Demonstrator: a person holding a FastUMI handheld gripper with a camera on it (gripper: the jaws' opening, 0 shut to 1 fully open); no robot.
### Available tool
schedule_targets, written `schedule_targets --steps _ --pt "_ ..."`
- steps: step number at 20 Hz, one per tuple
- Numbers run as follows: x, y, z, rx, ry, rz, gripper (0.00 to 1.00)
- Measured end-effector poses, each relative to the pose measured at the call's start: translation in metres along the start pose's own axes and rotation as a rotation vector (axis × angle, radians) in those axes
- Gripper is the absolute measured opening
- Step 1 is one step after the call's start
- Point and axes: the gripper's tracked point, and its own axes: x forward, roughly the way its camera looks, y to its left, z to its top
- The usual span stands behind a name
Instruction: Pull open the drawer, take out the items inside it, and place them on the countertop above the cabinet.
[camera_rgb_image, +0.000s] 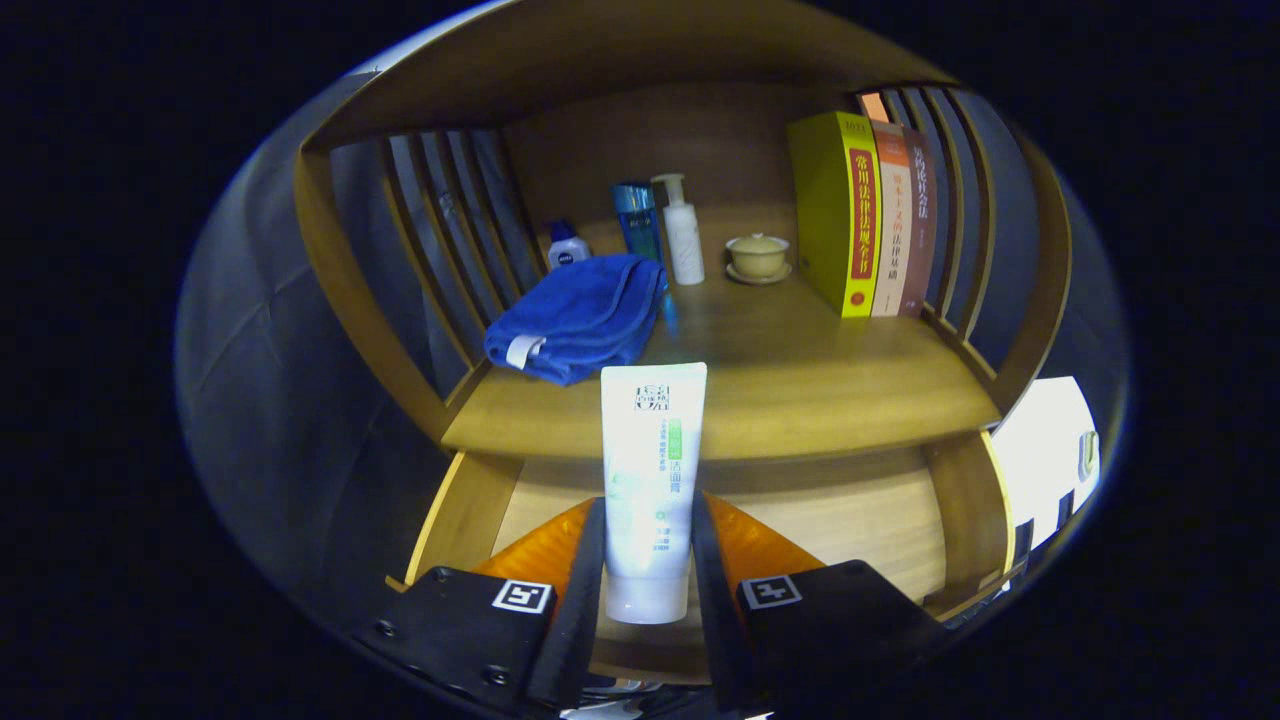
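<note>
A white tube (650, 470) with green print stands upright between my fingers, cap end down. My gripper (648, 540) is shut on the tube, both fingers pressing its lower half. Below and behind the tube lies the open wooden drawer (860, 520), its floor bare where visible. Just beyond the tube's top edge runs the wooden countertop (800, 390) of the cabinet. The tube hangs above the drawer, in front of the countertop's front edge.
On the countertop sit a folded blue towel (580, 315), a small blue-capped bottle (567, 245), a blue bottle (636, 220), a white pump bottle (683, 235), a lidded cup on a saucer (757, 257) and three upright books (865, 215). Slatted wooden sides (455, 230) flank the shelf.
</note>
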Motion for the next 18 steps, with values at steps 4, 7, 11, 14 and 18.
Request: schedule_targets --steps 4,7,11,14,18 --pt "0.014 -0.010 0.027 0.015 -0.025 -0.018 0.55" --pt "0.035 -0.020 0.042 0.027 -0.021 -0.040 0.55" --pt "0.067 -0.033 0.057 0.025 -0.002 -0.067 0.55" --pt "0.087 -0.039 0.057 0.044 0.018 -0.076 0.55" --pt "0.106 -0.048 0.053 0.099 0.029 -0.069 0.55"
